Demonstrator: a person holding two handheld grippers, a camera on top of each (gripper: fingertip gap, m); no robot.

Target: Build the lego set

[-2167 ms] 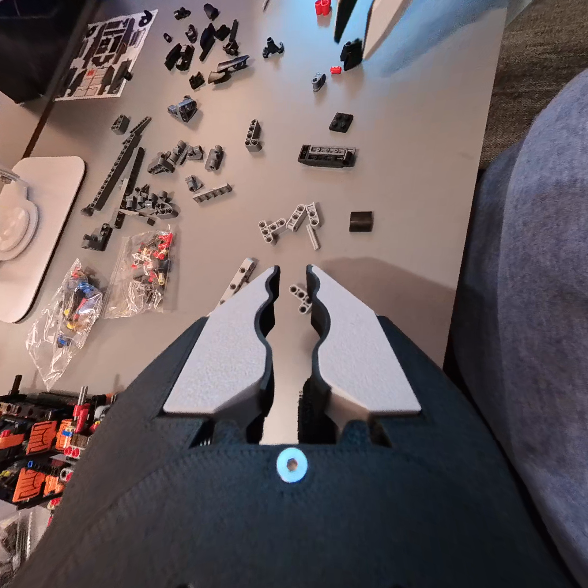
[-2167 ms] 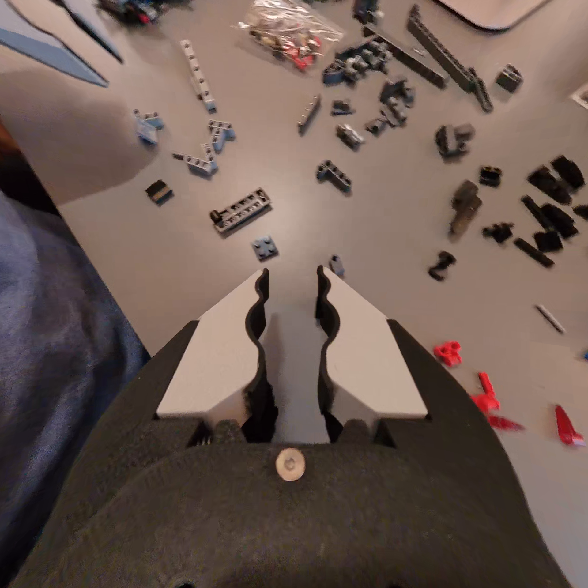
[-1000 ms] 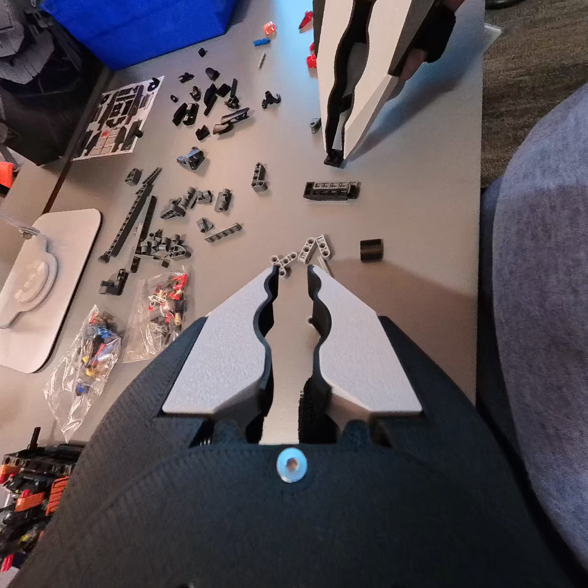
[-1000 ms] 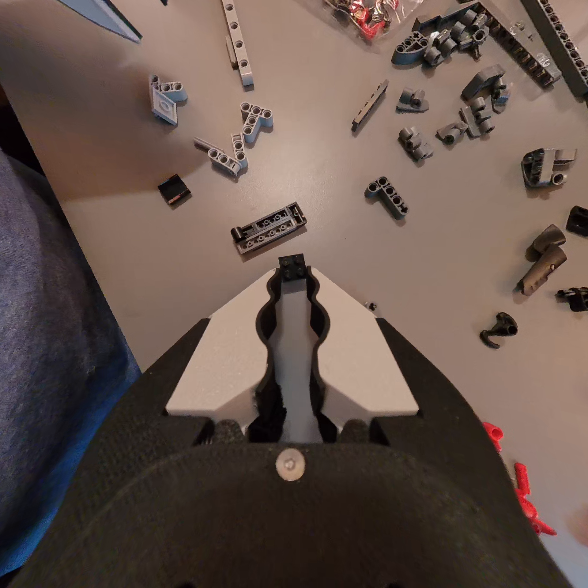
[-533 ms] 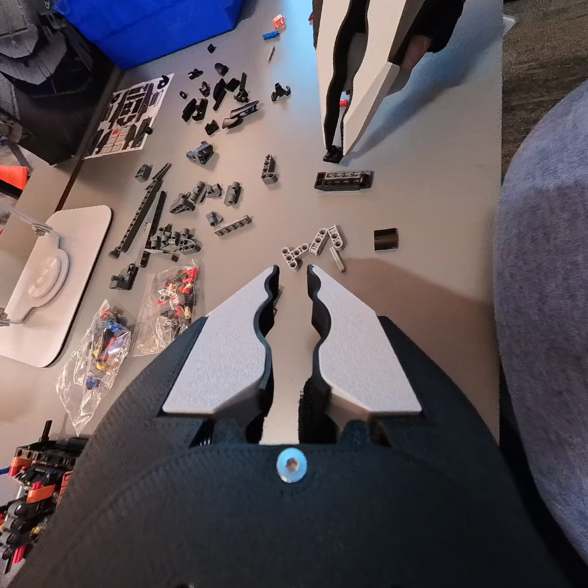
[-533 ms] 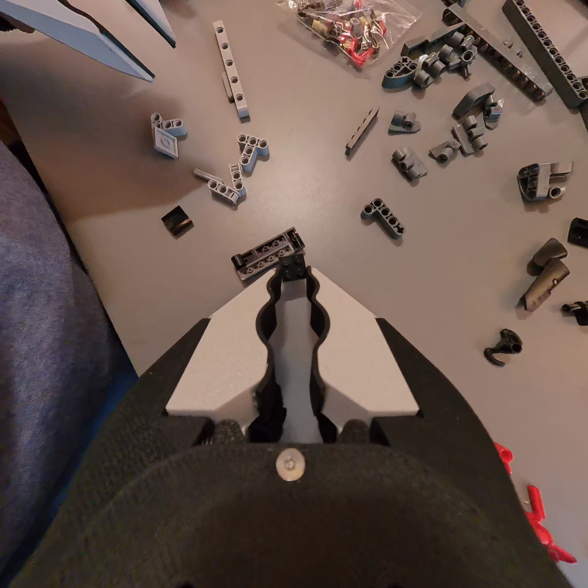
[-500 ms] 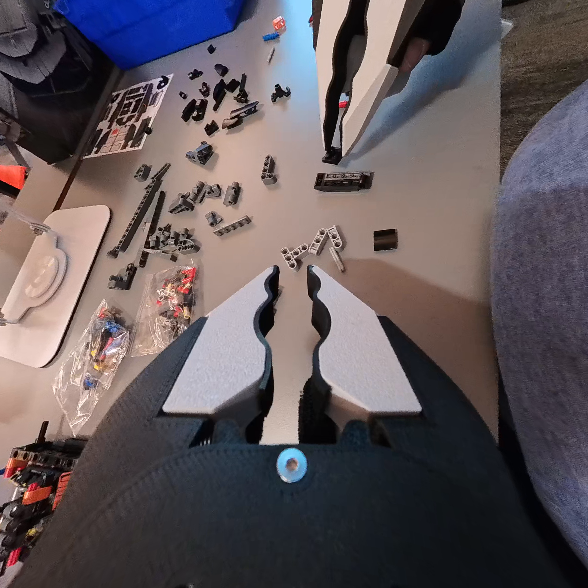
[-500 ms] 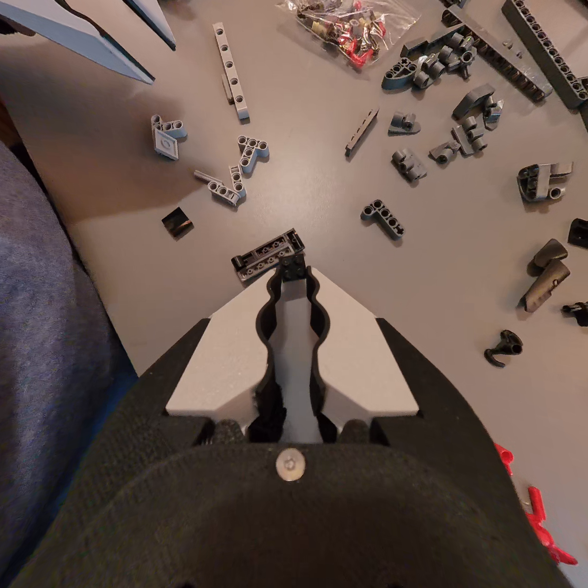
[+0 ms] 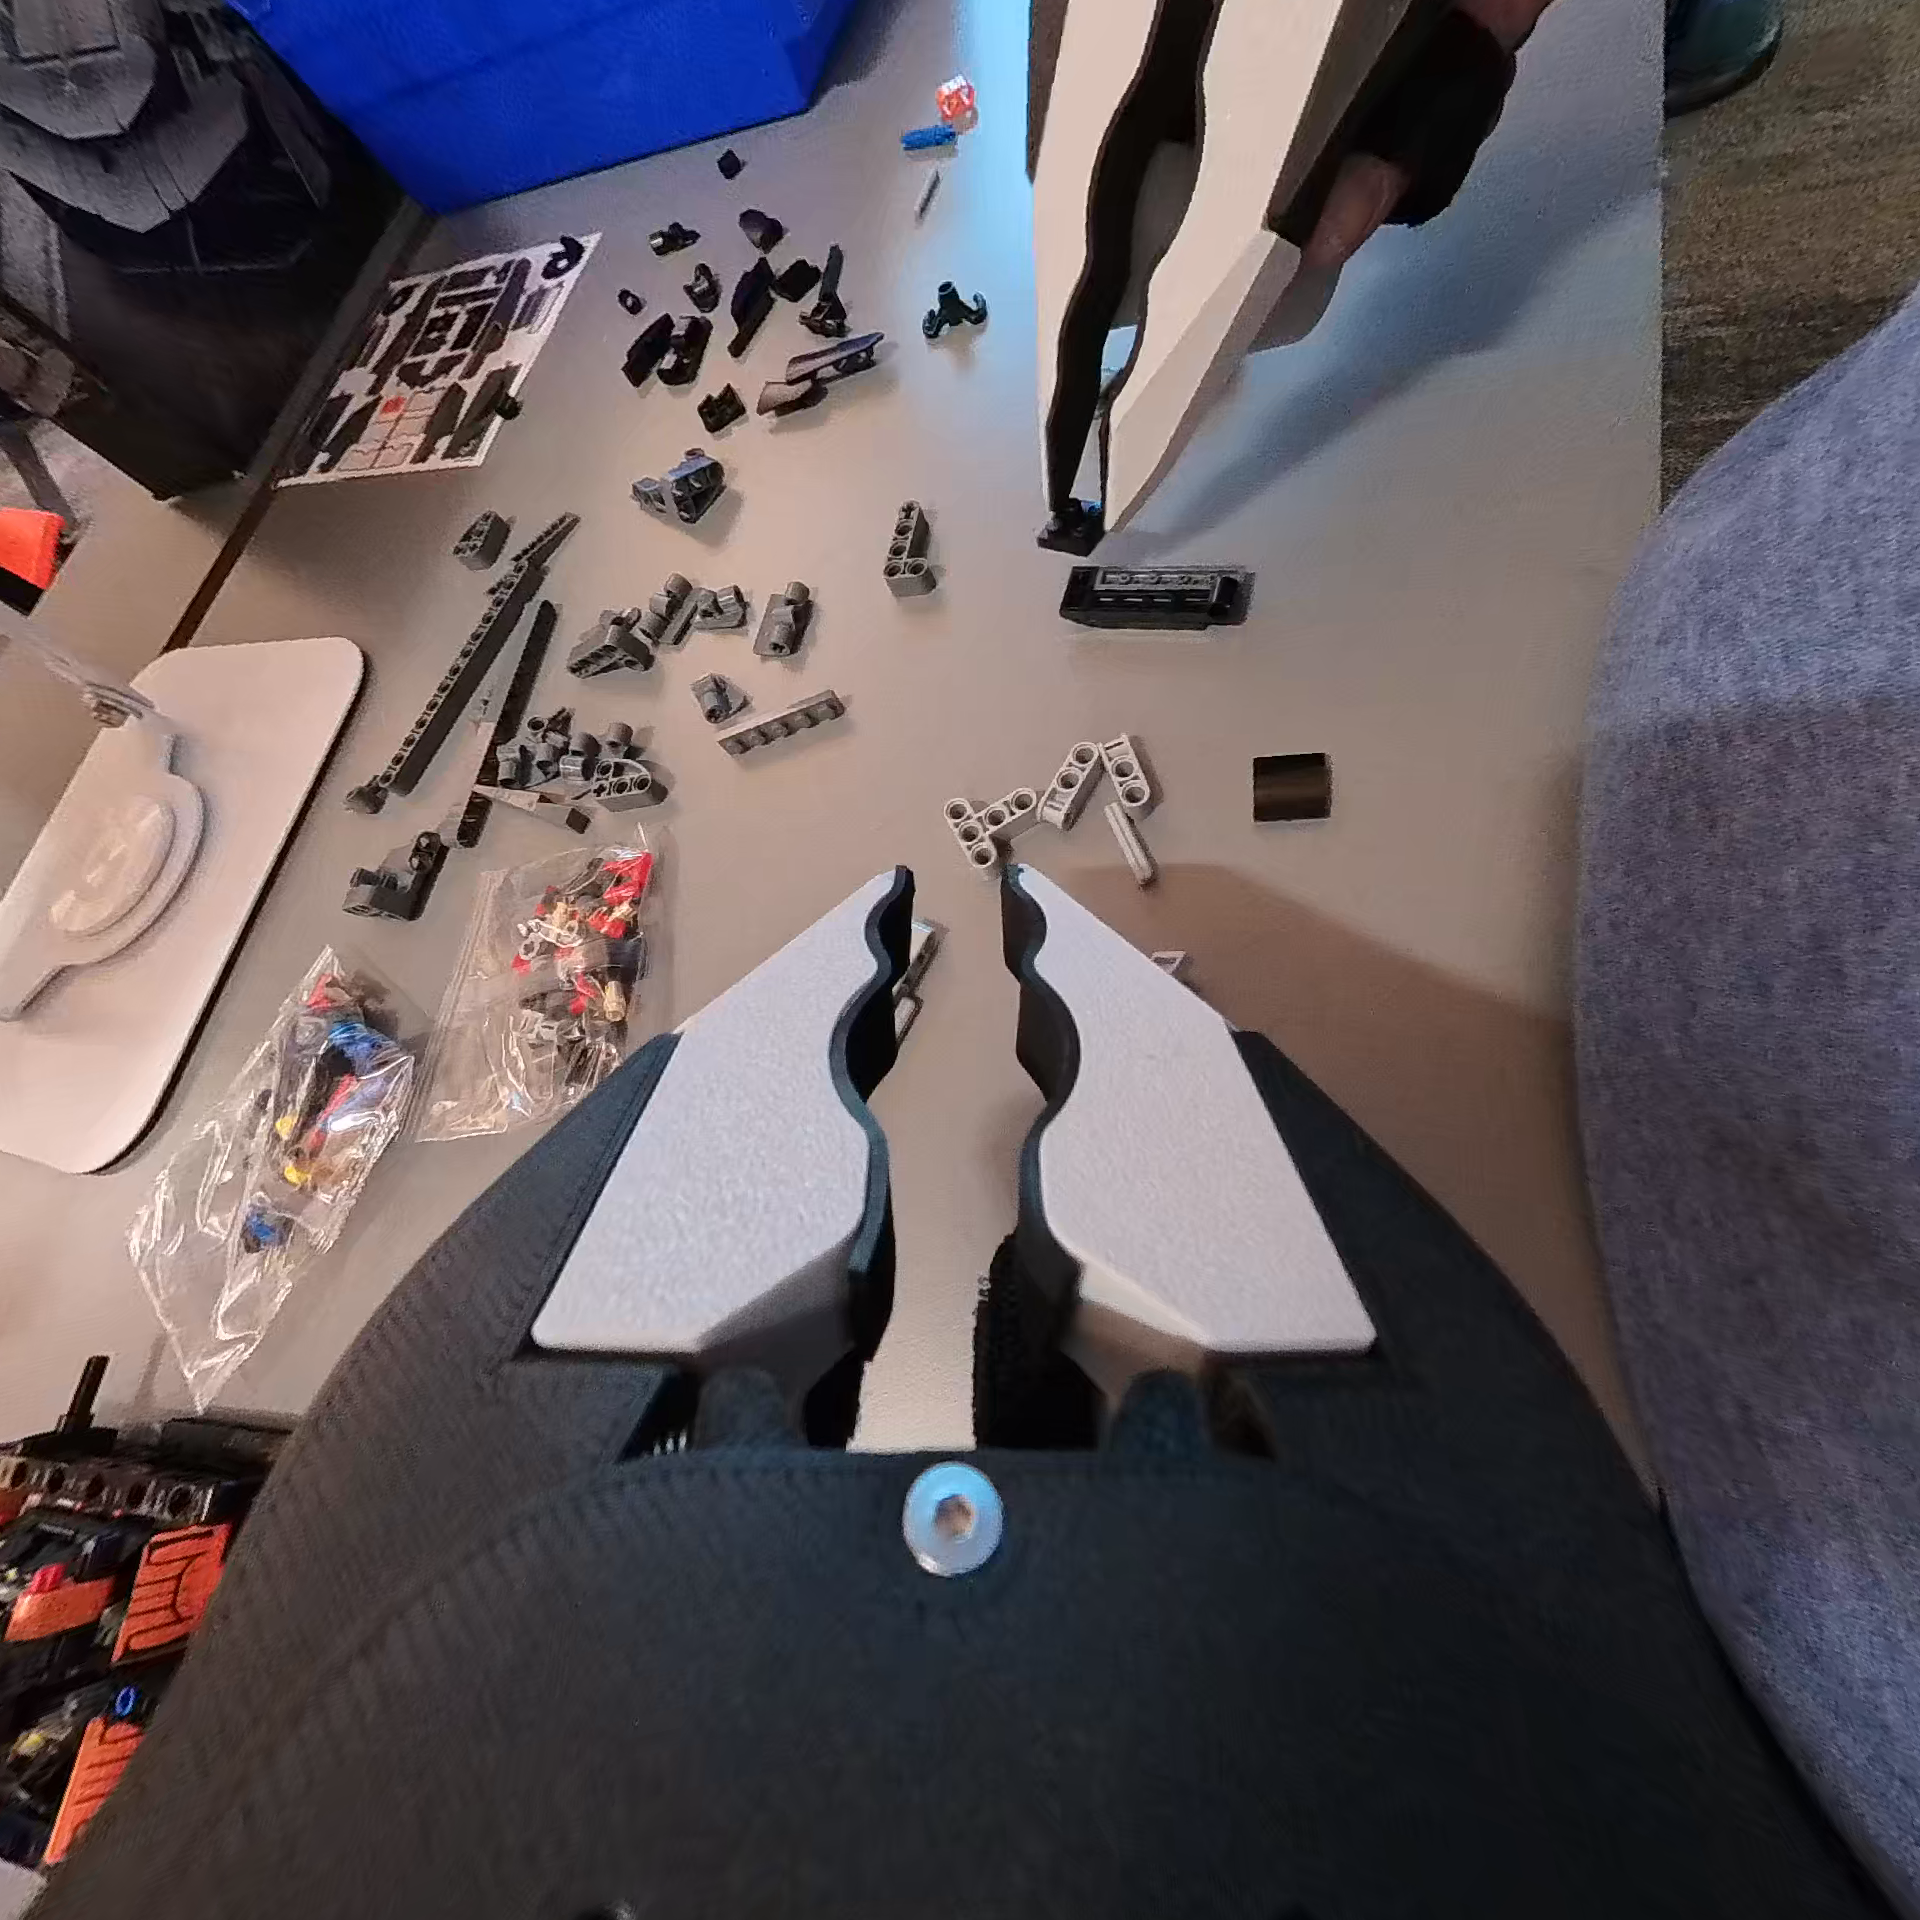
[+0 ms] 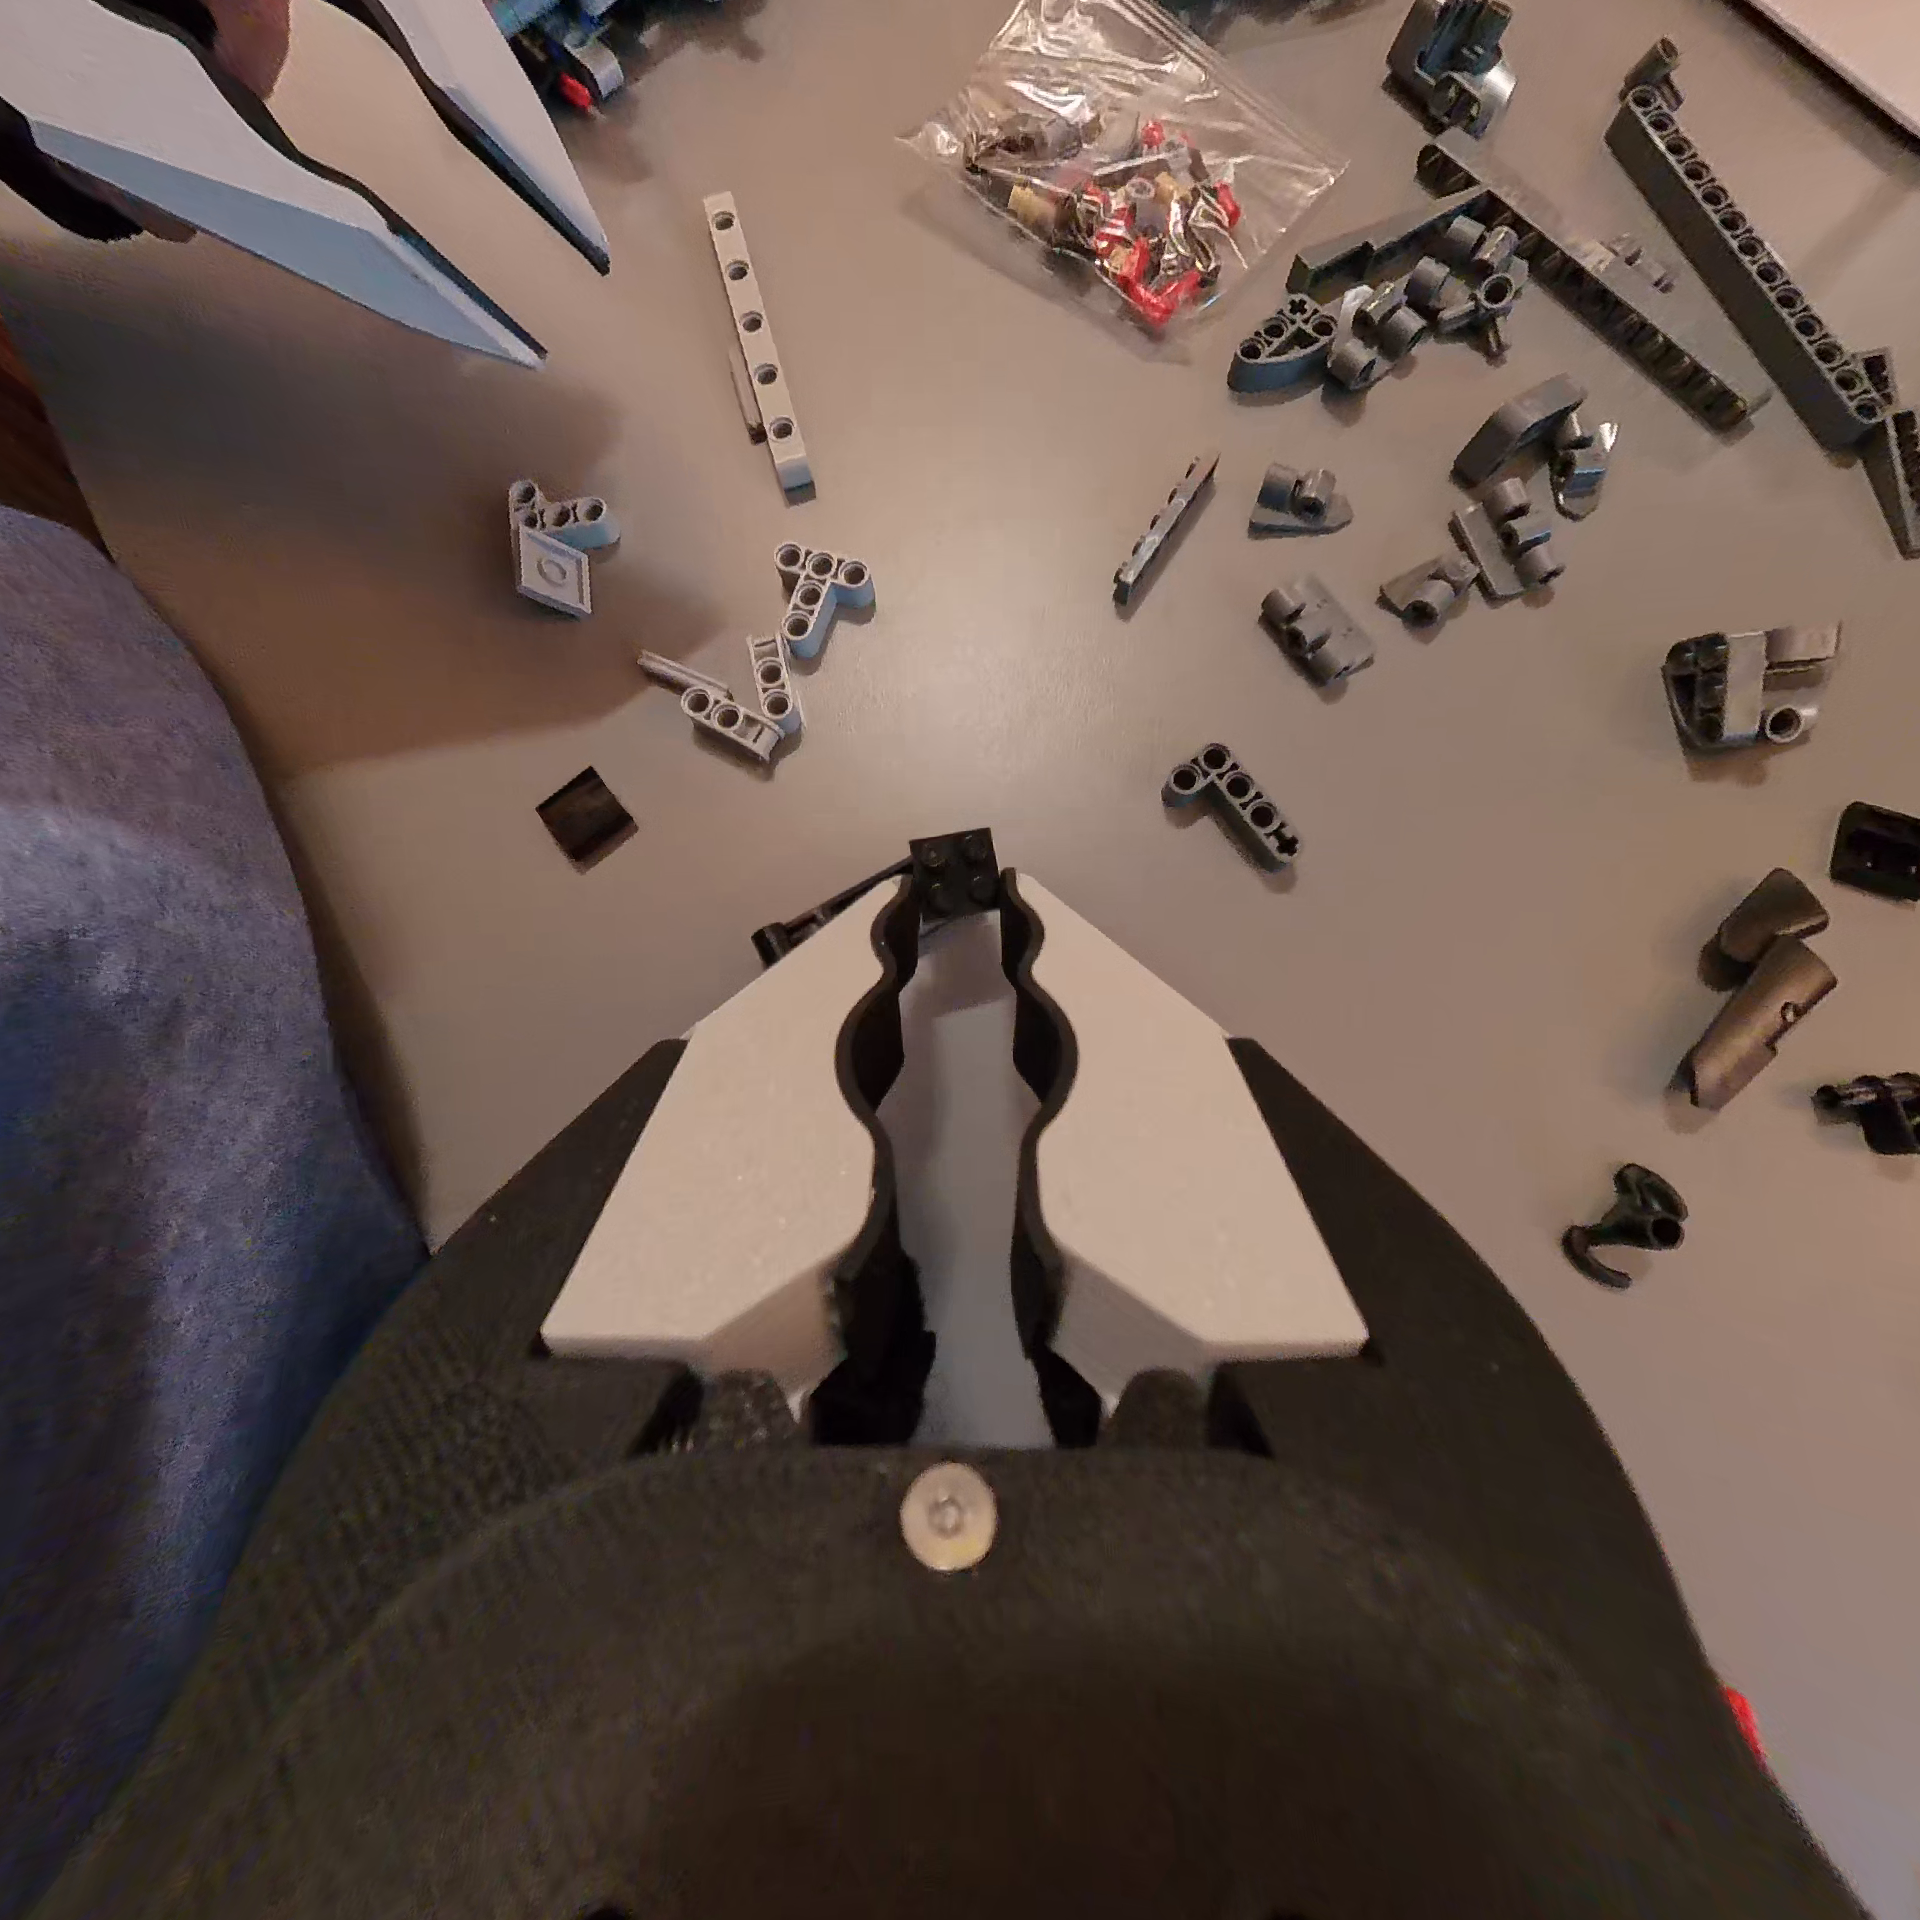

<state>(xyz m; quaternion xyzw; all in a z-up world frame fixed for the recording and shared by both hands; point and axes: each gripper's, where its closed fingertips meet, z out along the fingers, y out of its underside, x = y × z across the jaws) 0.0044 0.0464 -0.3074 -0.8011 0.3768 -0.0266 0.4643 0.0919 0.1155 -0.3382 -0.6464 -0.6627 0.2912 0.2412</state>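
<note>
My right gripper (image 10: 951,896) is shut on a small black two-by-two plate (image 10: 954,868). It holds the plate over the left end of a long black plate (image 10: 821,920), which my fingers mostly hide. In the left wrist view the right gripper (image 9: 1081,520) points down, with the small plate (image 9: 1070,534) at its tips, just by the end of the long black plate (image 9: 1153,595). I cannot tell if they touch. My left gripper (image 9: 956,883) is open and empty above the table, near several light grey beams (image 9: 1049,805).
Dark grey and black parts (image 9: 623,634) lie scattered over the grey table. Two clear bags of small parts (image 9: 561,966) lie at the left. Also in view are a sticker sheet (image 9: 436,364), a blue bin (image 9: 540,73), a white board (image 9: 156,862), a part-built model (image 9: 83,1558), a black tile (image 9: 1290,787) and a person's leg (image 9: 1766,1039). The gap from one gripper's tips to the other's is roughly 12 cm.
My right gripper shut on the small black plate, lifted it and carried it over to the long black plate. My left gripper pulled back from the grey beams and stays open.
</note>
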